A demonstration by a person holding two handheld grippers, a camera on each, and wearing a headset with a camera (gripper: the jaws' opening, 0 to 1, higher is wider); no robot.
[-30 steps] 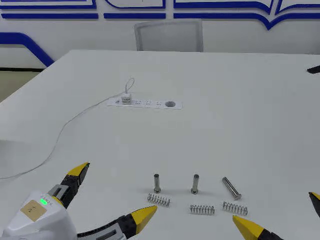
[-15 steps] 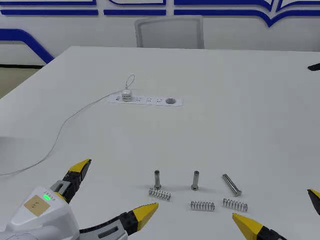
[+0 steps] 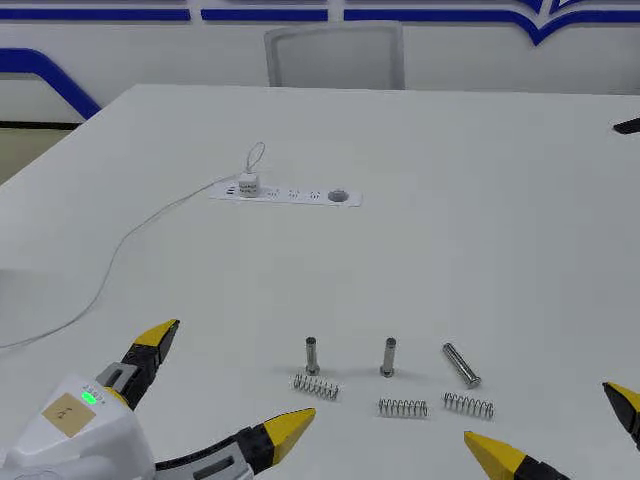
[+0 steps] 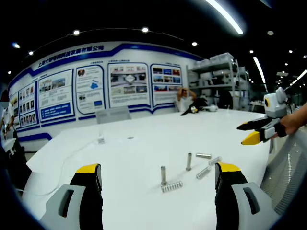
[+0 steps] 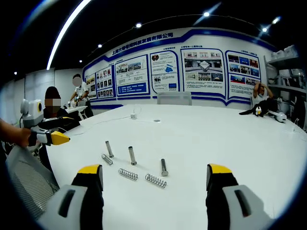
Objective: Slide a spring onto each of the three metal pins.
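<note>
Item: white table [image 3: 450, 230], contents listed from left.

- Cable [image 3: 110, 265]: white, runs in from the left edge to a plug on the power strip [image 3: 285, 194], which lies flat at the far middle. Grey chair [image 3: 335, 55] behind the far edge.
- Left gripper [image 3: 230, 378]: low at the near left, yellow-tipped jaws spread wide, nothing between them; green lamp lit on its body.
- Left pin [image 3: 312, 355]: metal, upright on its head. Left spring [image 3: 316, 386] lies just in front of it, on the table.
- Middle pin [image 3: 389, 356]: upright. Middle spring [image 3: 403, 407] lies near its base, apart from it.
- Right pin [image 3: 461, 364]: on its side, slanted, head toward the near right. Right spring [image 3: 468, 405] lies just in front.
- Right gripper [image 3: 550, 420]: near right corner, jaws wide apart, holding nothing.

All three pins are bare, and no spring is on a pin.
</note>
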